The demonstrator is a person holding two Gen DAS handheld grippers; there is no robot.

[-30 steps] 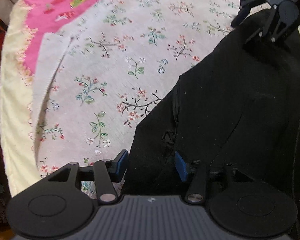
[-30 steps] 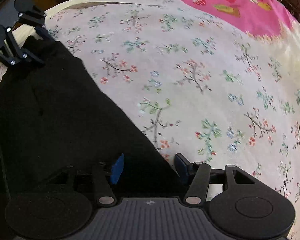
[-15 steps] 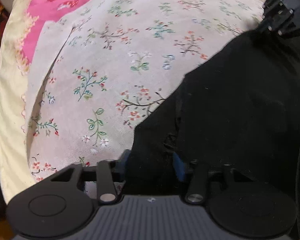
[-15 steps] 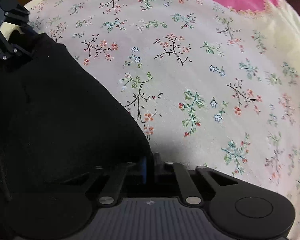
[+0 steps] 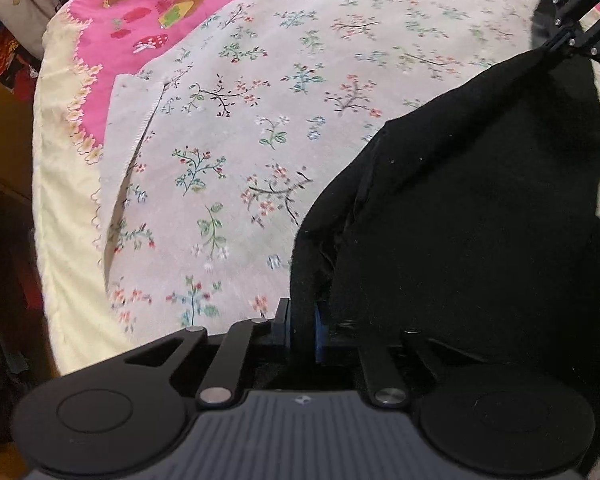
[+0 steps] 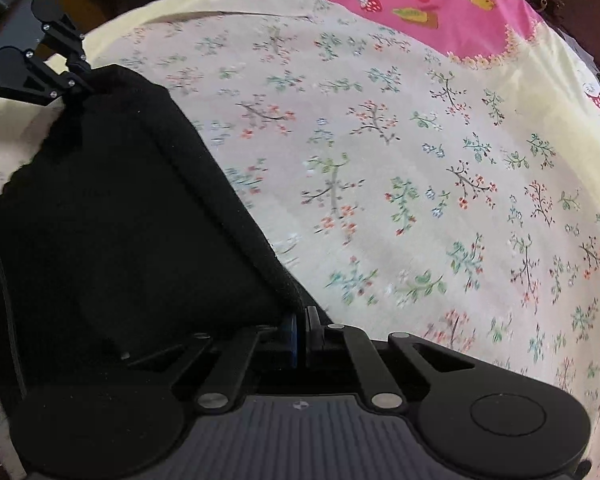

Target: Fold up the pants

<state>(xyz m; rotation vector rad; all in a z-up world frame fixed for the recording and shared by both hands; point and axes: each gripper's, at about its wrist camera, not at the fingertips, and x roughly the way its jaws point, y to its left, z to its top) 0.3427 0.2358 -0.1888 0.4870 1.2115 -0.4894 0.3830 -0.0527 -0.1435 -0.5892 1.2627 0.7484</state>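
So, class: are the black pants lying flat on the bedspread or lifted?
Lifted: black pants hang taut between left gripper and right gripper, both clamped on an edge.

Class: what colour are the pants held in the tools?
Plain black pants, with no pattern; the right wrist view shows them best.
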